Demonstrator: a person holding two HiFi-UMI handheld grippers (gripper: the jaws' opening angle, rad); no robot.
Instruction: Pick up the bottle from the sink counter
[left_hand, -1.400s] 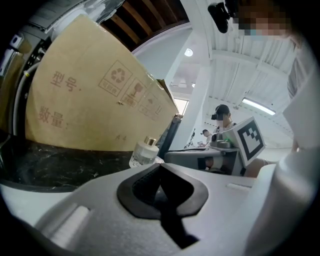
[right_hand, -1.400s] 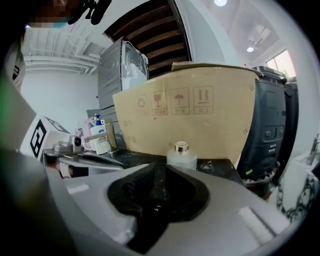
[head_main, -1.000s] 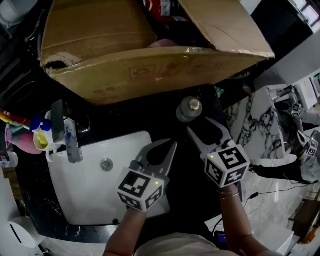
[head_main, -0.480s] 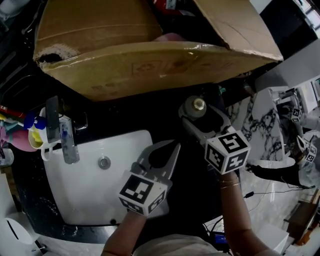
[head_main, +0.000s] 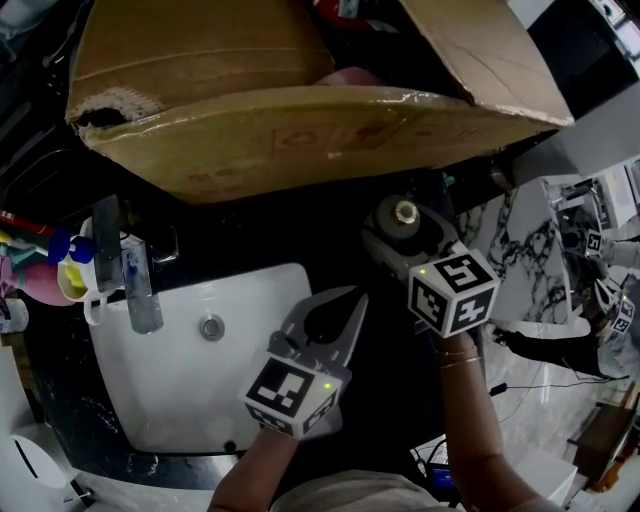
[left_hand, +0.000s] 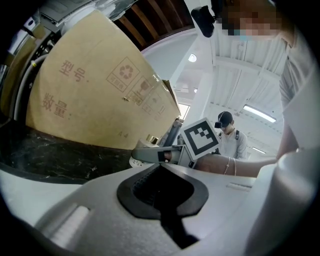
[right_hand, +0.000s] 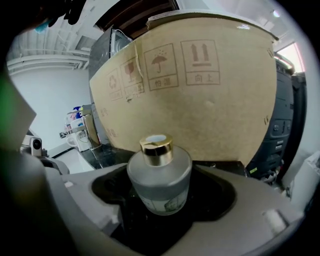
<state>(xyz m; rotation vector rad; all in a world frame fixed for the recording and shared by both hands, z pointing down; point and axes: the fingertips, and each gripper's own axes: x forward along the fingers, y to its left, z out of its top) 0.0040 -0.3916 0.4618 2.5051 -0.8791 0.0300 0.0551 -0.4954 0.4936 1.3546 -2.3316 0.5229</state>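
A small frosted glass bottle (head_main: 403, 217) with a gold cap stands upright on the black sink counter (head_main: 300, 235), just below the cardboard box. My right gripper (head_main: 402, 234) reaches around it, one jaw on each side. In the right gripper view the bottle (right_hand: 159, 175) sits in the hollow between the jaws with a dark gap on both sides. The jaws are opening and the pads are not pressing on the glass. My left gripper (head_main: 347, 299) hovers over the sink's right rim, shut and empty.
A large tilted cardboard box (head_main: 300, 130) overhangs the counter right behind the bottle. A white sink basin (head_main: 170, 390) with a chrome faucet (head_main: 140, 295) lies at left, with a cup of toothbrushes (head_main: 72, 275) beside it. A person with a headset (left_hand: 229, 136) stands farther off.
My right gripper has moved forward so its jaws now stand on both sides of the bottle, and the jaws have widened. The left gripper has barely shifted.
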